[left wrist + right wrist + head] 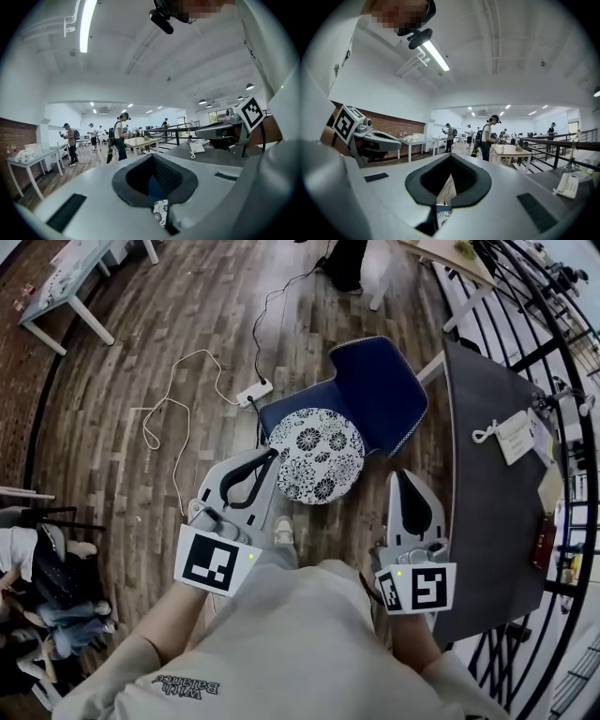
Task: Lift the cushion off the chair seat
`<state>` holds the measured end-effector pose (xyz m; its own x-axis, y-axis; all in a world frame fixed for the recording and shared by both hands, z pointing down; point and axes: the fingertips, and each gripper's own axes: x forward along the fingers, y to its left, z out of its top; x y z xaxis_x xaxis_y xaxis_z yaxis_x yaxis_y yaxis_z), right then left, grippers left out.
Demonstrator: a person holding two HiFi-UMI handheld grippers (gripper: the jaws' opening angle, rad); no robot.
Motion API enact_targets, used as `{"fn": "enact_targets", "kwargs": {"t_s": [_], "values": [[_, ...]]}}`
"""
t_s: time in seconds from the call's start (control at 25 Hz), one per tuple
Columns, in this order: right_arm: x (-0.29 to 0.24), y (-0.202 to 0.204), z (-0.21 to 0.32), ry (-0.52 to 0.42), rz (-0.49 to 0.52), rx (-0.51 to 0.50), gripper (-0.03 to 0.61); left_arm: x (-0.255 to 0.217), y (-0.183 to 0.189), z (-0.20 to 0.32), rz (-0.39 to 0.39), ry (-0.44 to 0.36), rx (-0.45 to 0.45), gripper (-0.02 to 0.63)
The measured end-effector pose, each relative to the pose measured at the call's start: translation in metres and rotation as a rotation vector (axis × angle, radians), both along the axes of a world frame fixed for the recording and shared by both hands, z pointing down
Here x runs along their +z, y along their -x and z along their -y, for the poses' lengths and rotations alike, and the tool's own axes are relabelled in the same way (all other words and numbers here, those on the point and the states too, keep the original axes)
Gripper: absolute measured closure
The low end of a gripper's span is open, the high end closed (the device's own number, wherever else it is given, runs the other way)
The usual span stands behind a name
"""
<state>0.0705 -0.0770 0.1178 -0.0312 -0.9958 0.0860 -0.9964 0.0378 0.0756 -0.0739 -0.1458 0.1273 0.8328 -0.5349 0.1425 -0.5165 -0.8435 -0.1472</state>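
Head view has the round floral cushion lying on the blue chair seat at mid-frame, with the left gripper at its lower left and the right gripper at its lower right, both pairs of jaws pressed together on nothing (cushion unheld).

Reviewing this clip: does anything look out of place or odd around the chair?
Only one thing stands out: a white power strip lies on the floor beside the blue chair, and its cable trails across the boards in loose loops. The floral cushion lies flat on the seat.
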Motion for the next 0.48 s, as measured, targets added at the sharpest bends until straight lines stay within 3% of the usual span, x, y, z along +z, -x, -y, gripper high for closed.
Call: {"fn": "enact_targets", "kwargs": {"t_s": [0.48], "values": [[0.001,-0.006,0.03,0.015,-0.016,-0.05,0.577,0.007,-0.005,0.024,-0.018,0.069,-0.074,0.609]]}}
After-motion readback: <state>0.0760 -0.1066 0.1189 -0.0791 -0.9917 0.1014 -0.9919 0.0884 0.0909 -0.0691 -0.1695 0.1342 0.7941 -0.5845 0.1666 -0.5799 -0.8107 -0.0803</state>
